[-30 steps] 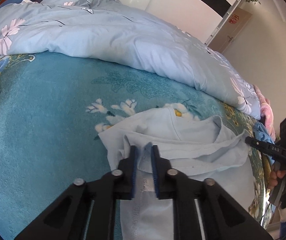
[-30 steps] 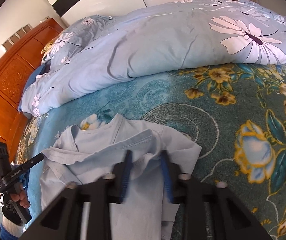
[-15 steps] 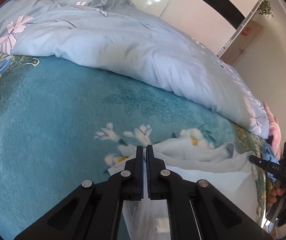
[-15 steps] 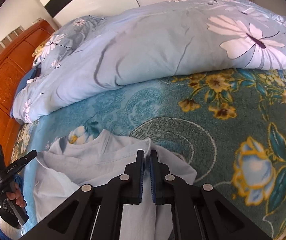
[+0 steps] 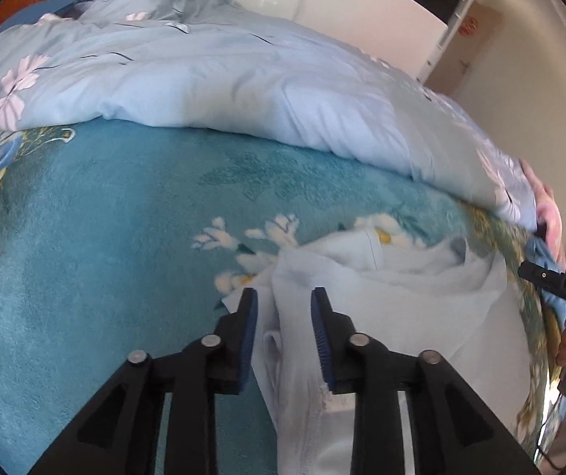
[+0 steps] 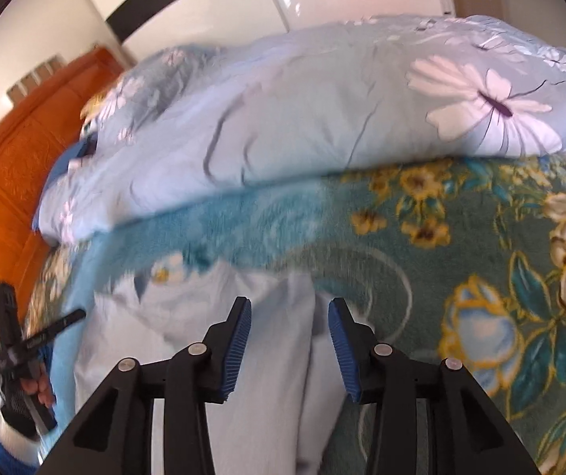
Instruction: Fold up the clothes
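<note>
Both tongs, left (image 5: 283, 301) and right (image 6: 290, 308), are opening.

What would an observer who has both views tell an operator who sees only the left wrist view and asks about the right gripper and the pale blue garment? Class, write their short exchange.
Operator: In my view the right gripper is side-on at the edge. Is it gripping?
Observer: No. The right gripper is opening. A fold of the pale blue garment lies between its fingers, but the pads are not pressing it.
Operator: What lies beyond the garment on that side?
Observer: Just the blanket, which has a large blue and yellow rose printed close to the gripper.
</note>
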Demonstrator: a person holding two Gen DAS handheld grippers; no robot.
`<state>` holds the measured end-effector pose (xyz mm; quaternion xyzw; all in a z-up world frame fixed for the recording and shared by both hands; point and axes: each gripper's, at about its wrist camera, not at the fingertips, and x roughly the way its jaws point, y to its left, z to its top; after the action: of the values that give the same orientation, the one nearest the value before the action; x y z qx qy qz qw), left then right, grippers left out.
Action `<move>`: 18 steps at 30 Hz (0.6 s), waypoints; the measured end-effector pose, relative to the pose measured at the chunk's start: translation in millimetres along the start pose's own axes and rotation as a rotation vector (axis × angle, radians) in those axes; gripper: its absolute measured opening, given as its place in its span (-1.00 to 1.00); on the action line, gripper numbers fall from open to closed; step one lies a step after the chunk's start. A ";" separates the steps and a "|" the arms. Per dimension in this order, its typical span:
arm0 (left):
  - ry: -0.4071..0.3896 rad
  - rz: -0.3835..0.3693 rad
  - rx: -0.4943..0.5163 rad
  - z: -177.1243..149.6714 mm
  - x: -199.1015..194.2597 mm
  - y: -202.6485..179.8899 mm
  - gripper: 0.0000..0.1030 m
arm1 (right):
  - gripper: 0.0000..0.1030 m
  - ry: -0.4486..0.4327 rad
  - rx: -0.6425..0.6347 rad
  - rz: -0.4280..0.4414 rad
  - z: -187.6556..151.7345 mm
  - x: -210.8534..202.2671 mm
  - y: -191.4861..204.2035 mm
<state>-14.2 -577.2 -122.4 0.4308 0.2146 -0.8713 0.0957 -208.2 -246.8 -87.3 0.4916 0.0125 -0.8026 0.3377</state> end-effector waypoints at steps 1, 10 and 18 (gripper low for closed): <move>0.007 0.006 0.011 -0.6 3.2 -2.9 -0.35 | -0.15 0.018 -0.018 -0.007 -4.1 3.1 2.1; 0.013 0.033 0.090 -3.5 16.4 -28.8 -0.32 | -0.15 0.061 -0.059 -0.005 -20.2 23.3 12.2; 0.053 0.127 0.209 -4.1 31.2 -46.3 -0.26 | -0.15 0.070 -0.067 0.003 -19.5 27.8 12.3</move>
<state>-46.6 -533.6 -135.9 0.4739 0.0972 -0.8695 0.0995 -194.2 -264.1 -115.7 0.5078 0.0506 -0.7835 0.3545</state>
